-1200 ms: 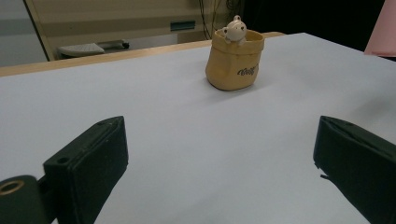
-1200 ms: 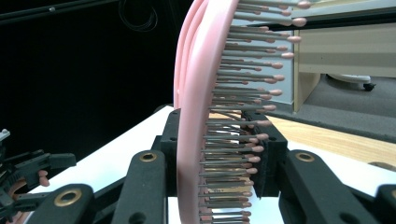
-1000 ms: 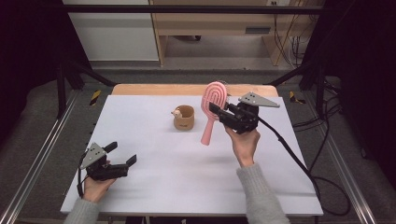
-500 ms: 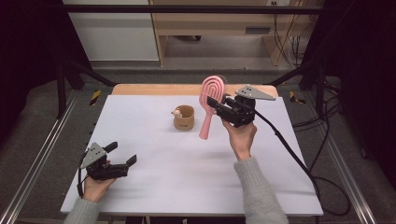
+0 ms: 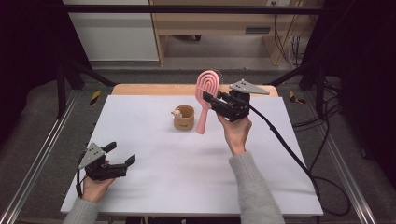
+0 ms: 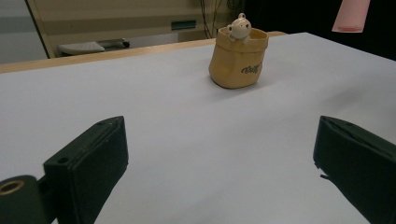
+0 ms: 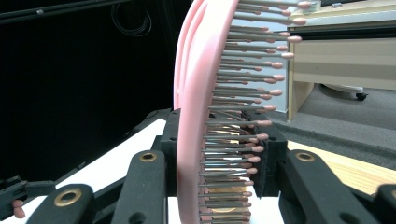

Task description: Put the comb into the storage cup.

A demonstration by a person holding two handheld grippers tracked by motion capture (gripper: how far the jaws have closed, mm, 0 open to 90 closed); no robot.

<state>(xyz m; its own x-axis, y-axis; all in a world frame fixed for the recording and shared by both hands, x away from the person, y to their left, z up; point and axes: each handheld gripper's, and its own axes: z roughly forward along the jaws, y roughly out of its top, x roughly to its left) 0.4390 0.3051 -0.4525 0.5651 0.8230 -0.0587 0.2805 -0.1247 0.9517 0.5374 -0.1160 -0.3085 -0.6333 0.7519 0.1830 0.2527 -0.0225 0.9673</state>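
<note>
In the high view the right gripper [image 5: 212, 100] sits just right of centre in the upper half of the frame, lifted above the white table [image 5: 154, 172], its jaws pinching a pink hairbrush [image 5: 206, 100] at the lower part of the brush head. The brush hangs nearly upright, its looped head at the top and its handle pointing down and slightly to the left, its tip clear of the tabletop. In the right gripper view the hairbrush [image 7: 198, 116] rises edge-on through the middle of the frame, the jaws pressed against it from both sides and its pink-tipped bristles pointing to the right. Just left of the brush handle in the high view stands a small tan cup [image 5: 184, 118] with a little pale figure on its rim. The left gripper [image 5: 122, 155] rests at the lower left of the frame on the table, its jaws spread with nothing between them; its own view shows the cup [image 6: 238, 58] farther off at upper centre.
</note>
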